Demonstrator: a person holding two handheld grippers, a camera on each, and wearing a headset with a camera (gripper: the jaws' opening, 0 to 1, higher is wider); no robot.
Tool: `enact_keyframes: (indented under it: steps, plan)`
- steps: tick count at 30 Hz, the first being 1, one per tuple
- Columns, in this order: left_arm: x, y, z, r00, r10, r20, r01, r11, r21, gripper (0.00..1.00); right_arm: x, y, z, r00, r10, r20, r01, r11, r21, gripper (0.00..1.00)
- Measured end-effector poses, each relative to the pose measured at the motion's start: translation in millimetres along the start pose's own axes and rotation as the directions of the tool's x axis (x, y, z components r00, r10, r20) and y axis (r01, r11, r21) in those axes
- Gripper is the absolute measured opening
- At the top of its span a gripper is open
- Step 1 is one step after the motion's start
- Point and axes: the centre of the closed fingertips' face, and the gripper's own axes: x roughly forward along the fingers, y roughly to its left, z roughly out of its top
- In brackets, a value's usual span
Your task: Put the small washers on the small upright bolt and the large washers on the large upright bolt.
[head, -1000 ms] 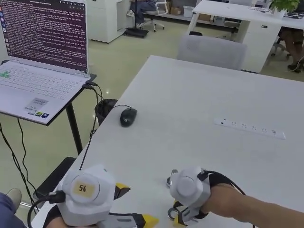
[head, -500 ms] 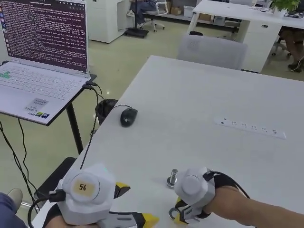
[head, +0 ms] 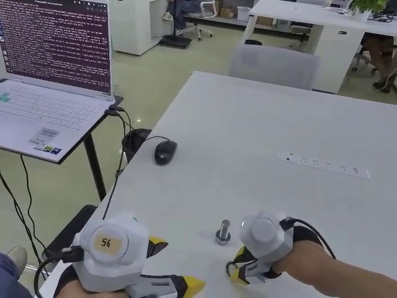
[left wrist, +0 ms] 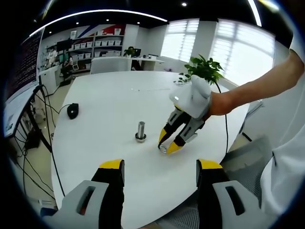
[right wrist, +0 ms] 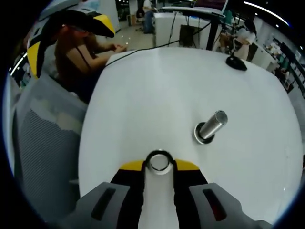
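a washer (right wrist: pixel 158 161) is clamped in the right gripper (right wrist: pixel 159 167) fingers near the upright bolt (right wrist: pixel 209 126), apparently for threading; left gripper (left wrist: pixel 155 171) fingers are spread, empty.

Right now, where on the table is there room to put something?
The table is bare between the mouse and the power strip, and beyond them toward the chair. It's crowded at the front, around the bolt and the right gripper.

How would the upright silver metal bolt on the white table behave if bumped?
The upright silver metal bolt looks tall and narrow on a slightly wider base, so a bump near its top would probably tip it. The white table looks smooth, so a low push likely slides it. Once down, its round shank may roll.
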Motion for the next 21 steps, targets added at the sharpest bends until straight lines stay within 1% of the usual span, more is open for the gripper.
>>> enact_keyframes:
  steps: [3, 6, 10, 13, 16, 19, 21]
  plan:
    - [0.4, -1.1, -0.6, 1.0, -0.003, -0.002, 0.003, 1.0, 0.002, 0.6, -6.8, -3.9, 2.9, 0.9998, -0.017, 0.009, 0.017, 1.0, -0.001, 0.23]
    - [0.5, -0.9, -1.1, 1.0, -0.004, -0.002, 0.004, 1.0, 0.001, 0.6, -16.9, -10.8, 9.7, 0.9986, -0.044, 0.029, 0.044, 0.999, -0.002, 0.23]
    - [1.4, -0.6, -0.7, 1.0, -0.005, 0.0, 0.005, 1.0, 0.0, 0.6, -33.4, -27.2, 24.3, 0.9939, -0.091, 0.063, 0.091, 0.996, 0.002, 0.23]
    - [1.8, -1.6, 0.1, 1.0, -0.007, 0.0, 0.007, 1.0, 0.004, 0.61, -43.3, -41.2, 38.3, 0.988, -0.123, 0.092, 0.123, 0.992, 0.012, 0.23]
    - [2.4, -2.1, 1.2, 1.0, -0.01, 0.001, 0.01, 1.0, 0.008, 0.61, -45.4, -50.0, 45.4, 0.9854, -0.137, 0.101, 0.136, 0.991, 0.018, 0.23]
    - [2.1, -2.7, 2.0, 0.9999, -0.011, 0.0, 0.011, 1.0, 0.01, 0.61, -42.2, -57.7, 51.6, 0.9844, -0.146, 0.099, 0.145, 0.989, 0.019, 0.23]
    - [2.1, -2.3, 2.1, 0.9999, -0.011, 0.0, 0.011, 1.0, 0.011, 0.61, -38.8, -61.0, 53.5, 0.9855, -0.143, 0.091, 0.142, 0.99, 0.023, 0.23]
